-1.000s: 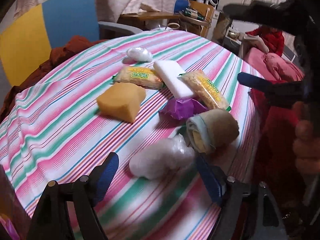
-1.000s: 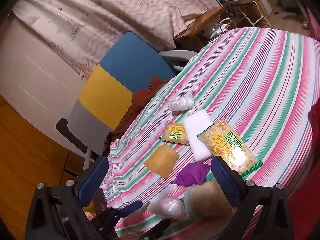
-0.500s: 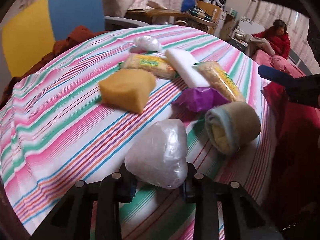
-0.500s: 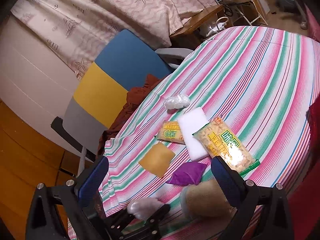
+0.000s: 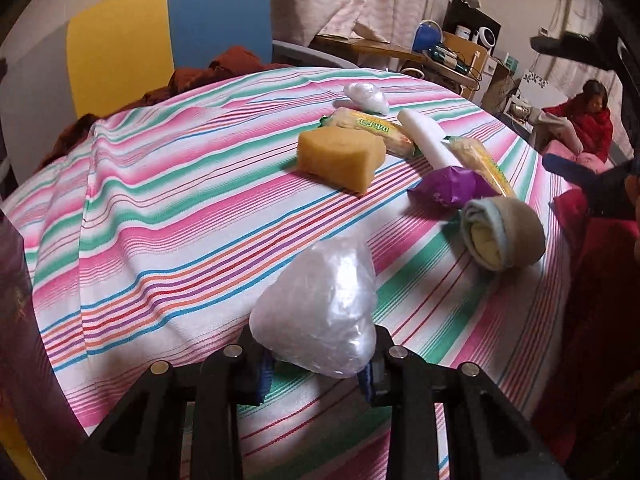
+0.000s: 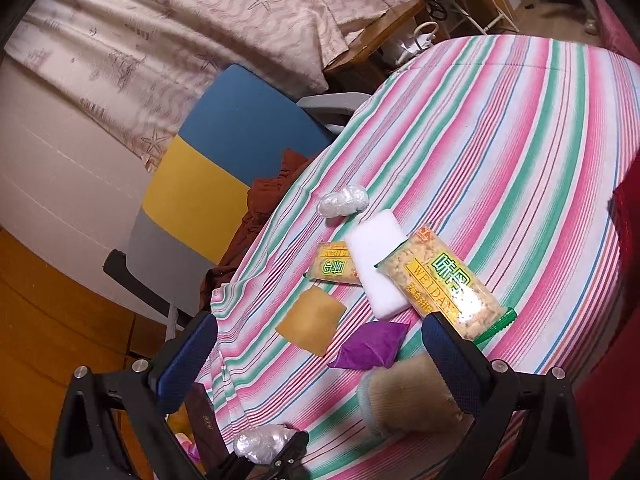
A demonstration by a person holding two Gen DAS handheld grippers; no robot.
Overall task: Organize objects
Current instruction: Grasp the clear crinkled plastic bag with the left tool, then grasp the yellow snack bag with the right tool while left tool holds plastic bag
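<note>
Held item: a crumpled ball of clear, whitish plastic film sits between the blue pads of the left gripper, which is clenched on it; it appears lifted at the near edge of the table, though contact with the cloth cannot be ruled out.
Same item from the other side: in the right wrist view the ball shows at the bottom edge, pinched in the left tool.
Right gripper: the right gripper hangs above the table with its jaws wide apart, grasping nothing.
Nearest neighbours: a rolled tan and yellow cloth with a pale blue edge lies just beside the held ball, and a crinkled purple foil packet lies beyond it.
Middle cluster: a yellow-orange sponge wedge, a white foam block and two yellow snack packets, the nearer one overlapping the block and the farther one tucked against it.
Far item: a second small ball of clear plastic film lies beyond the cluster.
Surface: a round table under a pink, green and white striped cloth.
Step in hand: the pick-up of the plastic ball looks done, and carrying it is the step now.
Next move: probably a gentle transfer to wherever it belongs, perhaps beside the other ball; no container is identifiable. The film is soft and slippery, so the squeeze should stay steady.
</note>
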